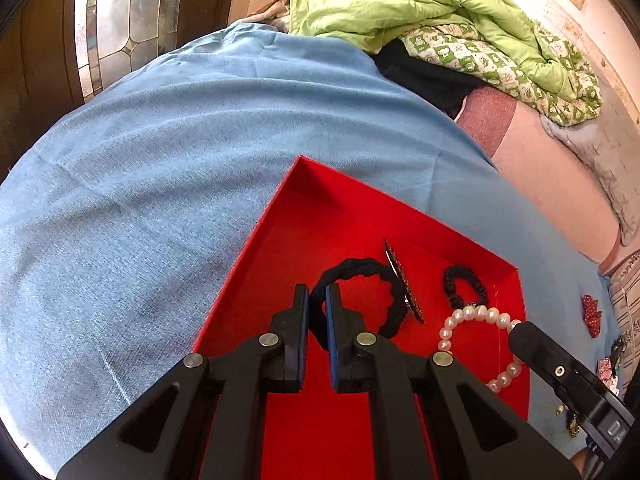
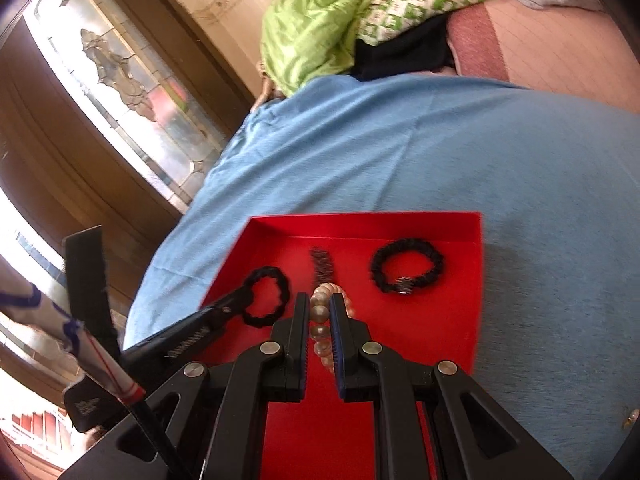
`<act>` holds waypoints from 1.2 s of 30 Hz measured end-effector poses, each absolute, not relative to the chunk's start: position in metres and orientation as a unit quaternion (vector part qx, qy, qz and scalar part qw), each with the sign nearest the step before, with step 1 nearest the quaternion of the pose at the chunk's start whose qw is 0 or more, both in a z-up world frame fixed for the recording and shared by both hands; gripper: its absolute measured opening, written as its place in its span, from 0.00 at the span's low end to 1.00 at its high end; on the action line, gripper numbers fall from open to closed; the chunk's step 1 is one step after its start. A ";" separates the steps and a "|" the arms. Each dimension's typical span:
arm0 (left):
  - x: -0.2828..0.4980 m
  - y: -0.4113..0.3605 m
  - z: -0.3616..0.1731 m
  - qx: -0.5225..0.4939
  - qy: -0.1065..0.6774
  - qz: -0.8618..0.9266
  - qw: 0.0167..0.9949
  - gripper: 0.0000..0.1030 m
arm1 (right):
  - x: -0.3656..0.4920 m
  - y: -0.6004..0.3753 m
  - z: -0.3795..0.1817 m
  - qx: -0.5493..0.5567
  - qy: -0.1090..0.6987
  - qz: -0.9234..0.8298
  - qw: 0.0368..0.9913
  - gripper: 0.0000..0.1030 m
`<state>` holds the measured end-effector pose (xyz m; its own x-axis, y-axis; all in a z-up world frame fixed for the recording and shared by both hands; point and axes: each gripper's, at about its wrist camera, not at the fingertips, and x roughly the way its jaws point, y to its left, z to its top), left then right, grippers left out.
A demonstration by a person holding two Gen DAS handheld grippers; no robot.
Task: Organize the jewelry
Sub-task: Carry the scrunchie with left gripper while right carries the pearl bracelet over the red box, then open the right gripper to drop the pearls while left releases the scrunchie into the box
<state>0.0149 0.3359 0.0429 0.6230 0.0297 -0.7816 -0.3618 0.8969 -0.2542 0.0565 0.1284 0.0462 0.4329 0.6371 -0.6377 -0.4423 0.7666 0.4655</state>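
A shallow red box (image 1: pixel 276 216) (image 2: pixel 360 225) lies open on a blue cloth. My left gripper (image 1: pixel 317 293) is shut on a black hair tie (image 1: pixel 384 276), holding it over the box floor; the right wrist view shows that gripper (image 2: pixel 242 294) at the left with the tie (image 2: pixel 262 297). My right gripper (image 2: pixel 320 301) is shut on a pearl bracelet (image 2: pixel 319 312); from the left wrist its tip (image 1: pixel 520 332) pinches the pearls (image 1: pixel 472 314) over the box's right side. A black scrunchie with a metal charm (image 1: pixel 466 286) (image 2: pixel 406 266) and a dark glittery clip (image 1: pixel 404 280) (image 2: pixel 322 266) lie inside.
The blue cloth (image 1: pixel 180 184) (image 2: pixel 480 152) covers a bed. A green quilt (image 1: pixel 400 0) (image 2: pixel 320 20) is heaped at the far end. A red bow (image 1: pixel 591 316) and small trinkets (image 1: pixel 572 426) lie on the cloth right of the box. A glazed wooden door (image 2: pixel 120 80) stands at the left.
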 end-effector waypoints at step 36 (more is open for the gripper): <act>0.019 0.331 0.038 -0.192 0.436 0.113 0.872 0.10 | 0.070 0.117 0.019 0.084 0.457 0.257 0.847 0.11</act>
<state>0.0193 0.3306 0.0376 0.5947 0.0291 -0.8035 -0.3637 0.9010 -0.2365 0.0695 0.1171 0.0192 0.4499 0.5119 -0.7319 -0.3575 0.8542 0.3776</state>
